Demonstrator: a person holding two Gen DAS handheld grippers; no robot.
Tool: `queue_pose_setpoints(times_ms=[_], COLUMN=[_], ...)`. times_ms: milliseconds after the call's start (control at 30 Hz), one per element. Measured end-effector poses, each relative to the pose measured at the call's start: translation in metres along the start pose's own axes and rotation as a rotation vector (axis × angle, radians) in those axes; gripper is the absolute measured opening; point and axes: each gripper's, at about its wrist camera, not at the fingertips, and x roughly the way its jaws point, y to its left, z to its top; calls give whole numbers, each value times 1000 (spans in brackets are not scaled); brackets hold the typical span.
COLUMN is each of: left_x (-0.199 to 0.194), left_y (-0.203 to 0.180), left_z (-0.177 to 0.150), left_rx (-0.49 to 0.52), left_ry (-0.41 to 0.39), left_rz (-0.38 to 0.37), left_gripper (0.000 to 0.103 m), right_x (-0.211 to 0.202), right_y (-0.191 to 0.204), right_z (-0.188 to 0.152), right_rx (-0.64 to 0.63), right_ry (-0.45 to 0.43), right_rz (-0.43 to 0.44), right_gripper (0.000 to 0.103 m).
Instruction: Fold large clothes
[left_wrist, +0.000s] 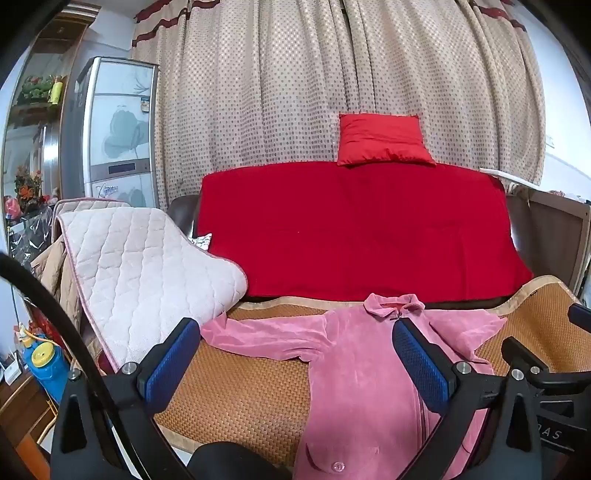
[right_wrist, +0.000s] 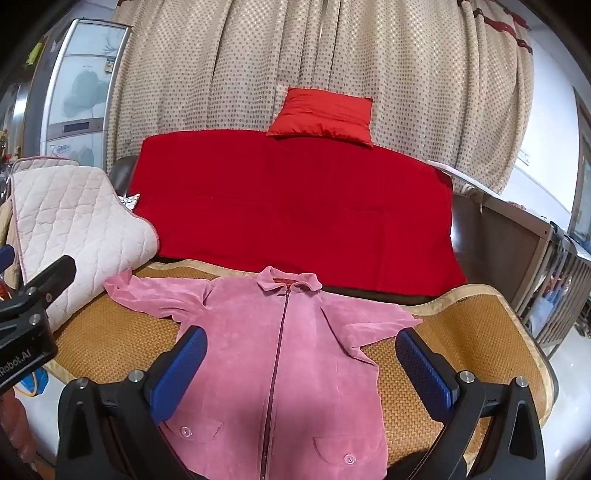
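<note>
A pink zip-front jacket (right_wrist: 280, 354) with a collar and two buttoned pockets lies spread face up on a woven mat (right_wrist: 461, 332), sleeves out to both sides. It also shows in the left wrist view (left_wrist: 354, 369). My left gripper (left_wrist: 295, 354) is open and empty, held above the jacket's left half and the mat (left_wrist: 240, 398). My right gripper (right_wrist: 301, 365) is open and empty, held above the jacket's middle. Part of the left gripper body (right_wrist: 26, 325) shows at the left edge of the right wrist view.
A red blanket (right_wrist: 295, 206) covers the sofa back, with a red cushion (right_wrist: 325, 116) on top. A quilted white pad (right_wrist: 74, 221) lies over the left armrest. A dotted curtain (right_wrist: 295, 55) hangs behind. A wooden crib (right_wrist: 535, 258) stands at the right.
</note>
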Motion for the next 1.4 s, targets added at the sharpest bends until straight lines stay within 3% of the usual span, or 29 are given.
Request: queue_pose_setpoints(times_ms=[567,1400], left_x=[1,39], left_y=[0,-15], left_z=[-2,-9], left_rx=[10,23], left_ry=[0,92], left_rz=[-9,-55], left_gripper=[103,103], right_x=[3,30], right_y=[-2,-15], right_z=[0,-3], right_rx=[2,19], right_ry=[4,45], right_rz=[-12,-27], right_gripper=[103,103])
